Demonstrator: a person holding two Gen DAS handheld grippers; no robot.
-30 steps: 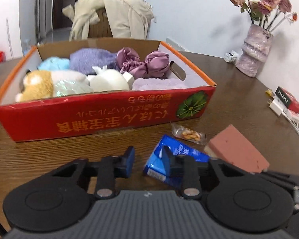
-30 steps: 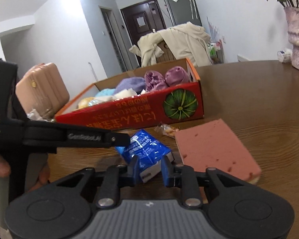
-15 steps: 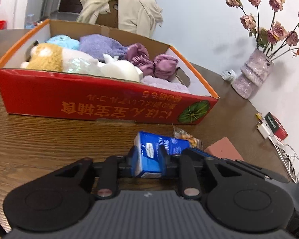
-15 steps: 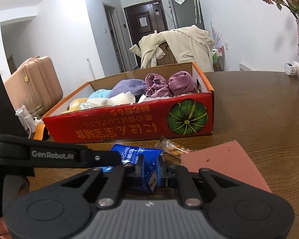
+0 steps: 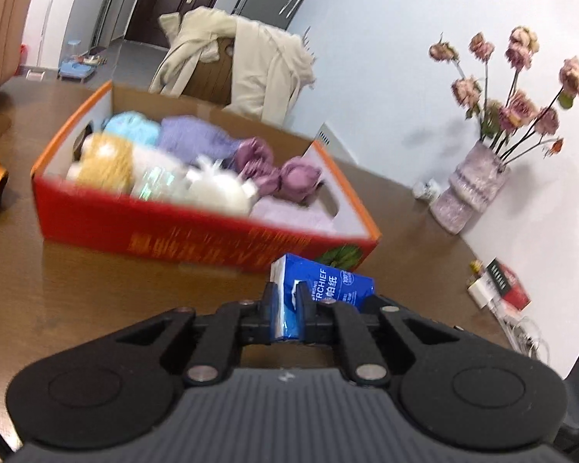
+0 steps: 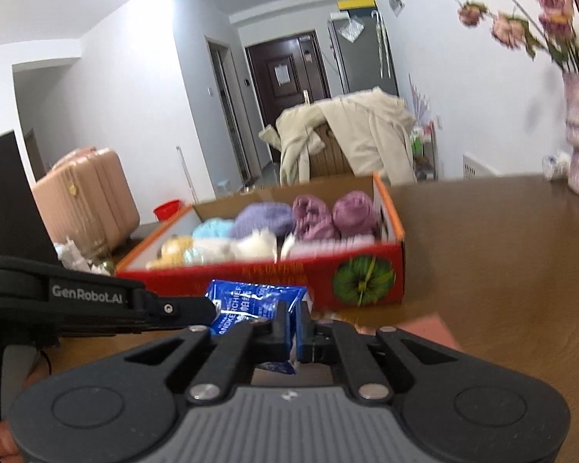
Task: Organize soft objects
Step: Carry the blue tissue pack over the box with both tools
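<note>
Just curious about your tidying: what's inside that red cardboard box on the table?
The red box holds soft things: a light blue bundle, a lilac knit, mauve satin cloth, a white plush and a yellow plush. Whatever lies beneath them is covered.

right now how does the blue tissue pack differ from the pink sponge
The blue tissue pack is glossy printed plastic; the pink sponge is plain and matte. The pack is clamped between the left gripper and right gripper; the sponge lies untouched on the table. Both sit outside the red box.
</note>
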